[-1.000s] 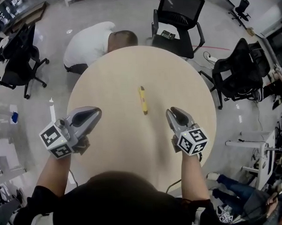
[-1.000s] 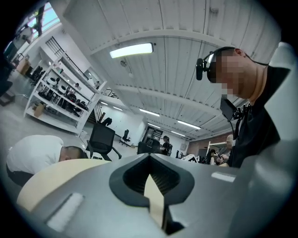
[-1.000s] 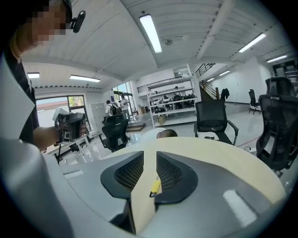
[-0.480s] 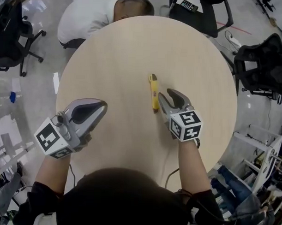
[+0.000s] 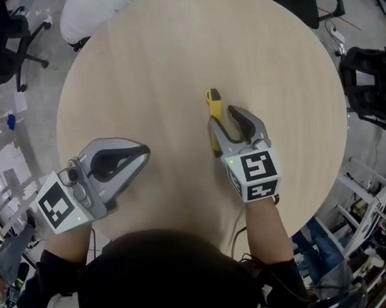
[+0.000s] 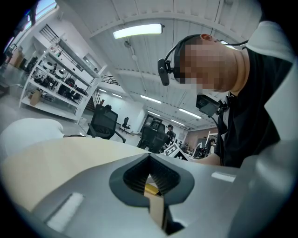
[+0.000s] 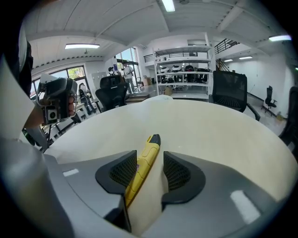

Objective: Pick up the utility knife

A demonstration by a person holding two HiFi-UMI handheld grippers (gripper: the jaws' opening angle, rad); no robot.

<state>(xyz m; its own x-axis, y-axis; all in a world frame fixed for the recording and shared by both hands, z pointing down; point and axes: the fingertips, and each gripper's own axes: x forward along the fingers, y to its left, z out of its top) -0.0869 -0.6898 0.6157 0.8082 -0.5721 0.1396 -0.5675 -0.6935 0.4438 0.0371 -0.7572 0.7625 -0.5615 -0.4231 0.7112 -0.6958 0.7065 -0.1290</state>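
- Head view: the utility knife [image 5: 212,101] lies on the surface [image 5: 152,60], lengthwise between your right gripper's [image 5: 224,117] spread jaws, which have just been opening.
- Left gripper view: your left gripper [image 6: 150,175], farther from the knife, has its jaws pressed together.
- Right gripper view: the knife lies closer to the jaw on this view's left.

Round beige table [image 5: 152,67], black office chairs [image 7: 228,90], grey floor [image 5: 29,132], strip lights [image 6: 138,31].

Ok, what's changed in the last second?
The right gripper came forward and down to the utility knife; its jaws have just been opening and now straddle the knife, not yet clamped on it. Unchanged: the knife lies flat on the round table, and the left gripper stays shut and empty at the near left.
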